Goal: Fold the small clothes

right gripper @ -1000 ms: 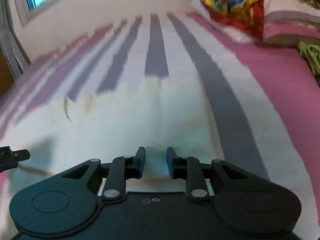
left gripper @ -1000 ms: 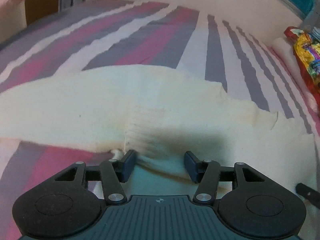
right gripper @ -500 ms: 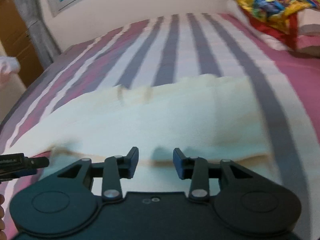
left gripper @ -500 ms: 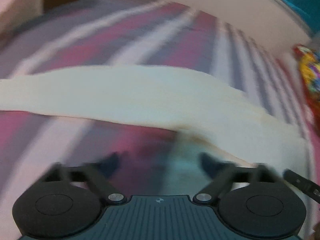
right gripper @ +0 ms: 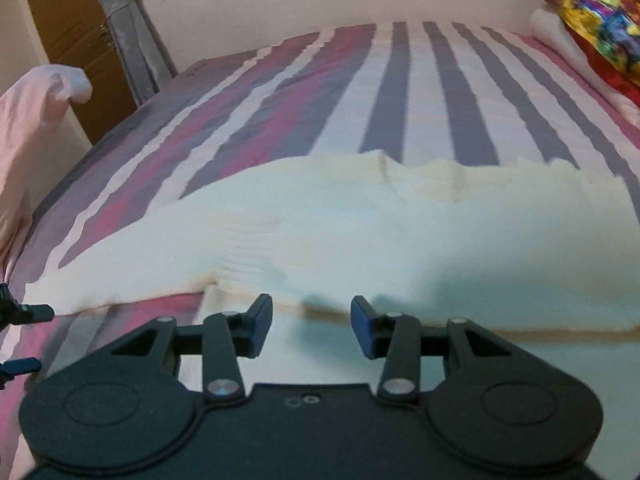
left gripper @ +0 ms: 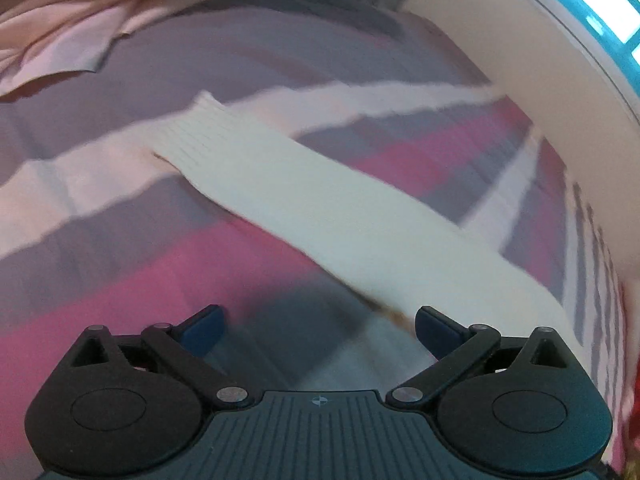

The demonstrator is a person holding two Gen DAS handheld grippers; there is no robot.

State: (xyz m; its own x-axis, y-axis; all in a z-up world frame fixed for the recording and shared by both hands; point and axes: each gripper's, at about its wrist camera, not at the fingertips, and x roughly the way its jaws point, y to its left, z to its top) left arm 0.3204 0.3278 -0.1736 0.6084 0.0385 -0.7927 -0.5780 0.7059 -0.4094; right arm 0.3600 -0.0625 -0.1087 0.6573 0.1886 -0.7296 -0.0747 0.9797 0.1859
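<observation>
Since a second ago, both grippers have been drawn back from the cream-white knitted garment (right gripper: 360, 236), and the left gripper's jaws, which were set close on either side of a ribbed fold, are now spread wide. The garment is laid flat across the striped pink, grey and white bedspread (right gripper: 420, 92), stretching from near the bed's left edge almost to its right side, with its near hem lying just ahead of the right gripper (right gripper: 312, 320). A ribbed sleeve or cuff (left gripper: 208, 136) is seen in the left wrist view, extended as a long pale band across the stripes towards the left edge of the bed; that view is blurred. The left gripper (left gripper: 318, 330) is held open above the bedspread with nothing between its fingers, its right fingertip (left gripper: 434, 326) close beside the garment's edge, though contact cannot be told. The right gripper is likewise held spread, empty, and just short of the hem. A pale pink cloth (right gripper: 28, 120) is draped at the bed's left side, and it is also seen at the top of the left wrist view (left gripper: 68, 20). A multicoloured patterned pillow (right gripper: 596, 12) is lying at the far right corner of the bed. A brown wooden door (right gripper: 76, 36) and a grey curtain (right gripper: 132, 24) are seen beyond the far left corner.
</observation>
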